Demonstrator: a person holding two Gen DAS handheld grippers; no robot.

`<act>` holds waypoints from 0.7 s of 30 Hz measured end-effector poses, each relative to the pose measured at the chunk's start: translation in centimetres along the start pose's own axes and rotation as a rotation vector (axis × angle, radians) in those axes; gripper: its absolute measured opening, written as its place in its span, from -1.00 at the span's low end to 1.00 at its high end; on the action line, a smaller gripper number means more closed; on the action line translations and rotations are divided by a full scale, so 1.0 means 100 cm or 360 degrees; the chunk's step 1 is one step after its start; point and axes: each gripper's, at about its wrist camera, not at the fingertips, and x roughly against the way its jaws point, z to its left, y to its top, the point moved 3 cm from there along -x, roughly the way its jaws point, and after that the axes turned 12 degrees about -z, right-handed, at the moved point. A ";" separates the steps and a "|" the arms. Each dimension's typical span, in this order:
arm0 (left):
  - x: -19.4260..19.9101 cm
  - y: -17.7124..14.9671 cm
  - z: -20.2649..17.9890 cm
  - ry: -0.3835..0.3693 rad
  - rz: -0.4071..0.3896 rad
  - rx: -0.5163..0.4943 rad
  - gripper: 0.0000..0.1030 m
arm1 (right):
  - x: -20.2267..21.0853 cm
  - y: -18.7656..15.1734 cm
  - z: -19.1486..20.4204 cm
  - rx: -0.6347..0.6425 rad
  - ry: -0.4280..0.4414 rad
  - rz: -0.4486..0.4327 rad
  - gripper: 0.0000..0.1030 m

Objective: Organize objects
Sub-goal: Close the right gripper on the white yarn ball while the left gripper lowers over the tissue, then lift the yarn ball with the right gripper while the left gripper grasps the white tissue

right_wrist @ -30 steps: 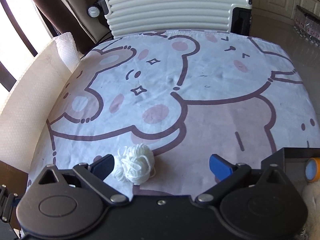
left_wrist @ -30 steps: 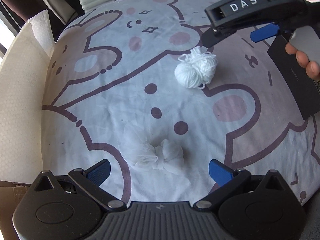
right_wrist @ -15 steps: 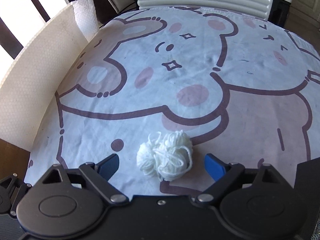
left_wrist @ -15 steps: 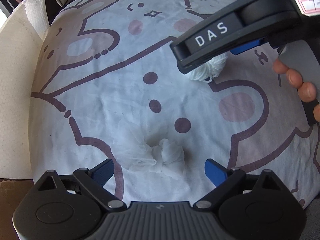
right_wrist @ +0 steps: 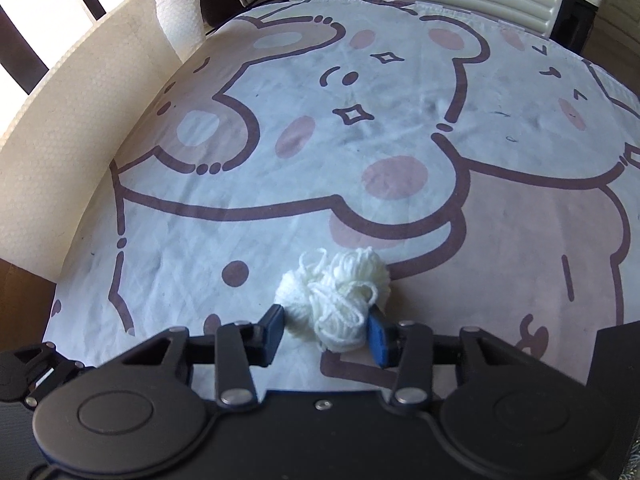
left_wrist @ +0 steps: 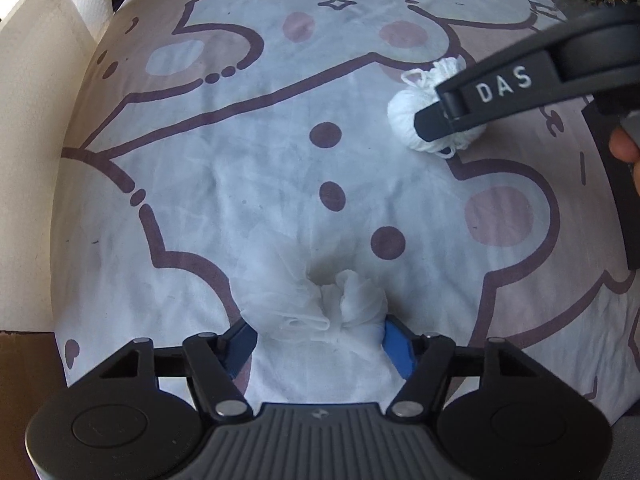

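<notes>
Two pickups are under way: the left gripper (left_wrist: 316, 338) is closing around the knotted mesh bundle (left_wrist: 320, 308) at lower centre, pads meeting it. The right gripper (right_wrist: 326, 330) is closing on the yarn ball (right_wrist: 340, 292), low in its frame. Next, I judge, firm grips, then lifting.

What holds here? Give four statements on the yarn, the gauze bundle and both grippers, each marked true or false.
1. The white yarn ball lies between the fingers of the right gripper. True; its jaws are closing.
2. The left gripper is around a roll of tape. False: a knotted white gauze bundle sits between its closing jaws.
3. Both bundles rest on the bear-print sheet. True.
4. The yarn is red. False: it is white.
</notes>
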 end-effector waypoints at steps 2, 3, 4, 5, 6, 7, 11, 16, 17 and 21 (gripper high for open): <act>0.002 0.001 0.002 -0.0008 -0.0011 0.0030 0.31 | 0.003 0.000 -0.001 0.0004 0.0010 -0.0005 -0.32; 0.004 0.002 0.003 -0.0007 -0.0021 0.0041 0.31 | 0.005 0.000 -0.002 0.0004 0.0012 -0.0009 -0.42; 0.005 0.002 0.004 -0.0005 -0.0030 0.0048 0.30 | 0.006 0.000 -0.003 0.0002 0.0009 -0.0012 -0.46; 0.008 0.003 0.004 -0.0005 -0.0043 0.0056 0.30 | 0.008 0.001 -0.004 0.0000 0.0005 -0.0014 -0.55; 0.010 0.004 0.004 -0.0007 -0.0054 0.0068 0.30 | 0.009 0.000 -0.005 -0.0002 0.0000 -0.0016 -0.57; 0.012 0.004 0.004 -0.0009 -0.0063 0.0078 0.30 | 0.011 0.000 -0.005 -0.0003 -0.0002 -0.0018 -0.58; 0.021 0.006 0.004 -0.0006 -0.0106 0.0112 0.30 | 0.015 -0.002 -0.008 -0.0012 0.0004 -0.0030 -0.50; 0.027 0.007 0.011 0.0017 -0.0138 0.0159 0.29 | 0.016 0.000 -0.011 -0.0072 -0.0019 -0.0106 0.25; 0.028 0.007 0.013 0.0029 -0.0145 0.0170 0.29 | 0.014 0.001 -0.010 -0.0070 -0.0016 -0.0111 0.31; 0.029 0.010 0.025 0.0069 -0.0166 0.0244 0.29 | 0.001 0.001 -0.003 -0.0037 -0.0029 -0.0089 0.40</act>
